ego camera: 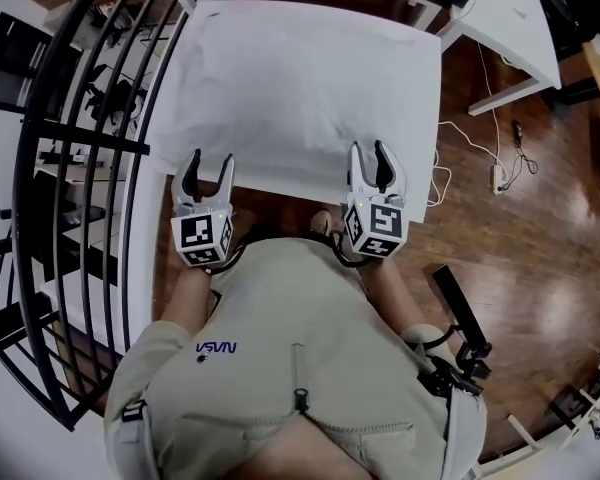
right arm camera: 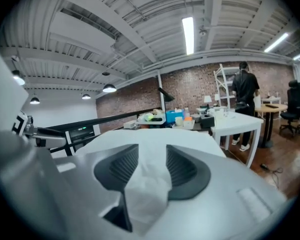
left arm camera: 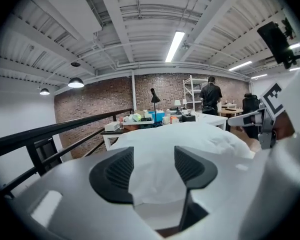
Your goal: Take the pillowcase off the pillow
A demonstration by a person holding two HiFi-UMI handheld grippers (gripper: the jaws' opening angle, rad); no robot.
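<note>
Spread apart on the left gripper (ego camera: 210, 160): fingers (left arm camera: 115, 176) pinching nothing, with the near edge of the pillowcase (ego camera: 280, 143) lying just ahead of and between them. Spread on the right gripper (ego camera: 370, 150) too, with a loose fold of the white cloth resting between the fingers, not squeezed (limp and crumpled). Beyond both sets of fingertips lies the pillow (ego camera: 300, 68), filling its case. Looks light, soft and floppy, and thin enough to slip. Best pinched at the near hem, cloth only, one corner per gripper, clear of the stuffing.

Beige zip-front top (ego camera: 310, 328) (blue logo (ego camera: 216, 348)), white left gripper (ego camera: 210, 163) and right gripper (ego camera: 370, 153).
</note>
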